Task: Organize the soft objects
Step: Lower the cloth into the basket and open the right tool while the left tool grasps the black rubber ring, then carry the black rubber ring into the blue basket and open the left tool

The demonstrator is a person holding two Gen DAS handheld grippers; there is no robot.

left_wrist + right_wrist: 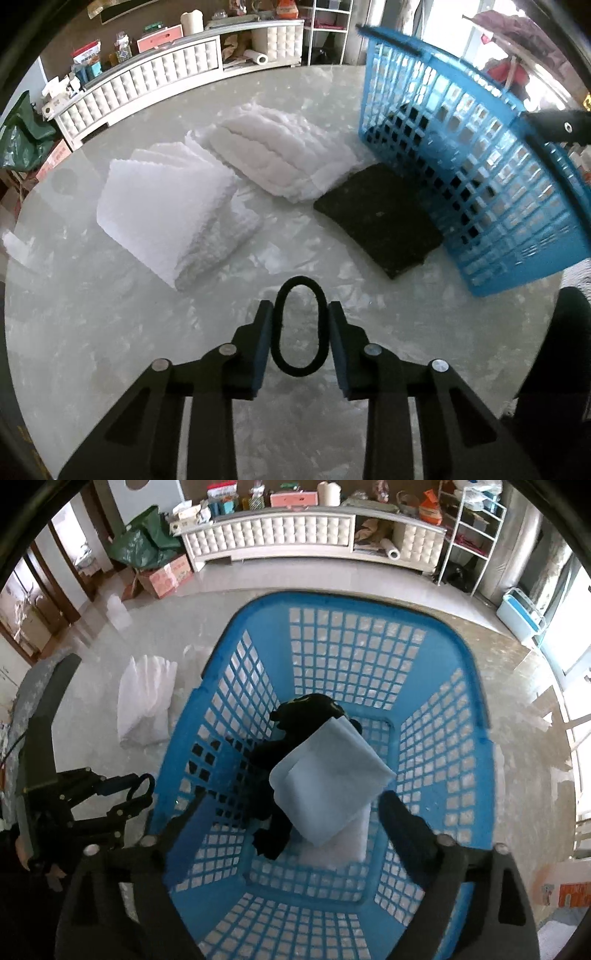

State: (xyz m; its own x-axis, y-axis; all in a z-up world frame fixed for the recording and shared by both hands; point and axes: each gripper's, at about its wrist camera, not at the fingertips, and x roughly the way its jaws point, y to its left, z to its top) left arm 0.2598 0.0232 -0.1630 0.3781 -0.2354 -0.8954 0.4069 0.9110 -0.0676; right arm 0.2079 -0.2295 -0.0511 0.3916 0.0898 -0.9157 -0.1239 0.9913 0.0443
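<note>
Claws, one in each hand, are seen through two wrist cameras above a pale marbled desk [110, 325]. In the left wrist view, the left claw [300, 332] is clenched on a black elastic hair band [300, 325], which is squeezed between the blue pads into a tall upright oval. Beyond it on the desk lie a folded white textured towel [173, 218], a white quilted pad [273, 155] and a dark flat sponge-like pad [380, 218], the last touching the side of a blue lattice basket [480, 184].

In the right wrist view, the right claw [280, 819] is released, with its jaws spread wide over the basket's near end. Inside the basket [443, 738] a folded light blue cloth [328, 775] lies partly on a black soft toy [277, 760], with a white folded piece [354, 834] just under it. Whether the blue cloth has fully settled cannot be told.

The step in hand is judged to be the carrying of the hair band to the basket. It is best done with the grip kept firm, since a thin springy loop is likely to slip or flick out if the pads are eased. The left claw should be brought over the basket's open top, clear of the rim, before being opened. The right claw is better drawn aside first, so that the two do not collide over the basket. The band should be let go low among the soft things, as it could pass through the lattice holes near the wall.
</note>
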